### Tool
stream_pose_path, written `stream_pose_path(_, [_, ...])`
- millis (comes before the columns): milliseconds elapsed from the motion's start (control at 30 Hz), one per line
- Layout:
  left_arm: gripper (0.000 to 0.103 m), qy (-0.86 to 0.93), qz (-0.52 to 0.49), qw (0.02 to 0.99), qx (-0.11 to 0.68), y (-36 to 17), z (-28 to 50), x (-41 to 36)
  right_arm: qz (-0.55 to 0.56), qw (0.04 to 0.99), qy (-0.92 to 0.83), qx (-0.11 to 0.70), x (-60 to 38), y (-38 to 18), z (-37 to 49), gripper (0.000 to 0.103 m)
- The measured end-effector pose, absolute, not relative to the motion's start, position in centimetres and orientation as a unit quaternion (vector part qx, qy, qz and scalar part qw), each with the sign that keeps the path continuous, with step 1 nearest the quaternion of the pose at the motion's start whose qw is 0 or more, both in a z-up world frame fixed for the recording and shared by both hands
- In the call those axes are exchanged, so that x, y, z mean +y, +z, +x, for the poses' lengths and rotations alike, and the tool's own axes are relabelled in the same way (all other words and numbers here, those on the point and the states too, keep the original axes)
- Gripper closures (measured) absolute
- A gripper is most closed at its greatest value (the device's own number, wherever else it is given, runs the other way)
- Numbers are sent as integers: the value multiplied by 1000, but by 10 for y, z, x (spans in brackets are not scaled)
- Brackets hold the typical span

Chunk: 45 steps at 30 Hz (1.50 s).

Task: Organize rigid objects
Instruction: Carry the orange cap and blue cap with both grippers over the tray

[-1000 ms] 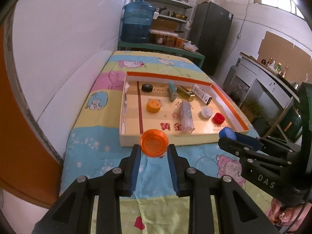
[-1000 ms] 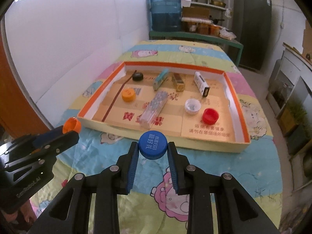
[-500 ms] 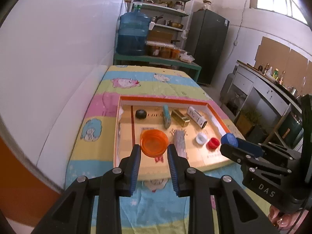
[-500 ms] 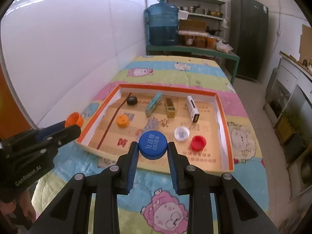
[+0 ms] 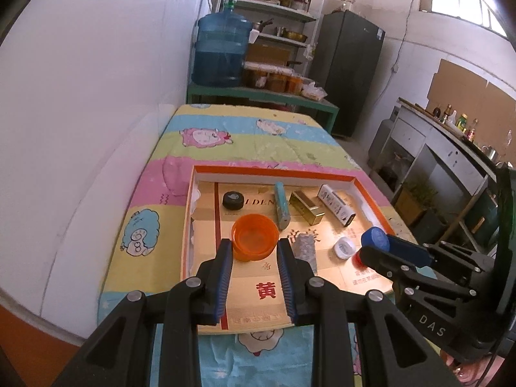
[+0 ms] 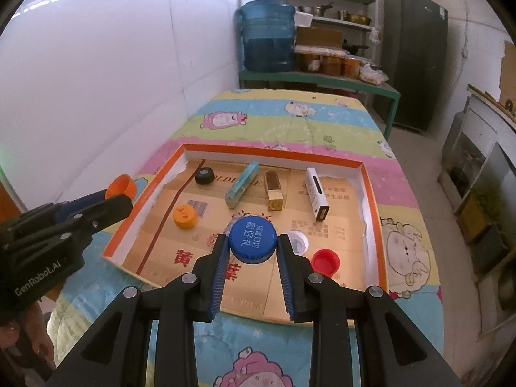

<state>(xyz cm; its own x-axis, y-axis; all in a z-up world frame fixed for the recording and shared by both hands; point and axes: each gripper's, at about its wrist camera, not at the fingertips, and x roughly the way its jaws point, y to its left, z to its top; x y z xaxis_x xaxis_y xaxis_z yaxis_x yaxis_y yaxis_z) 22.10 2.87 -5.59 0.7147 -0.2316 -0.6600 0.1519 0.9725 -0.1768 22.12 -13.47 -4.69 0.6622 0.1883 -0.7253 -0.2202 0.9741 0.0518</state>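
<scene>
My left gripper (image 5: 254, 251) is shut on an orange cap (image 5: 254, 237) held above the near left part of the orange-rimmed cardboard tray (image 5: 274, 171). My right gripper (image 6: 253, 248) is shut on a blue cap (image 6: 253, 240) above the tray's (image 6: 371, 187) near middle. In the tray lie a black cap (image 6: 204, 175), a small orange cap (image 6: 184, 216), a teal bar (image 6: 242, 184), a gold box (image 6: 273, 190), a white box (image 6: 316, 197), a white cap (image 6: 297, 242) and a red cap (image 6: 325, 261). A clear packet (image 5: 304, 248) shows partly behind my left fingers.
The tray lies on a cartoon-print cloth (image 6: 290, 119) over a table against a white wall (image 6: 113, 80). Behind stand a green bench with a blue water jug (image 6: 267, 37), jars, shelves and a dark fridge (image 6: 414, 54). A counter (image 5: 451, 142) runs on the right.
Both grippers have risen and moved forward over the tray, each still holding its cap. The tray's contents have not moved.
</scene>
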Motion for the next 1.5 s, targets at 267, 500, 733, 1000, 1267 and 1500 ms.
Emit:
stream_pose_path(267, [74, -100, -54, 914, 390, -77, 236, 28, -24, 900, 117, 420, -133, -69, 241, 73])
stream_pose_path(500, [74, -99, -53, 907, 406, -90, 245, 28, -27, 891, 121, 436, -132, -83, 252, 73])
stream_pose_path(733, [74, -100, -50, 902, 416, -98, 247, 26, -29, 884, 123, 450, -130, -93, 258, 73])
stream_pose_path(1000, [74, -99, -41, 896, 431, -107, 249, 22, -29, 879, 124, 459, -130, -99, 259, 73])
stream_pose_path(1267, [74, -94, -30, 889, 448, -117, 252, 20, -32, 876, 127, 465, -128, -103, 260, 73])
stream_pose_path(1500, [74, -92, -20, 885, 457, -122, 253, 17, -37, 872, 129, 470, -125, -107, 261, 73])
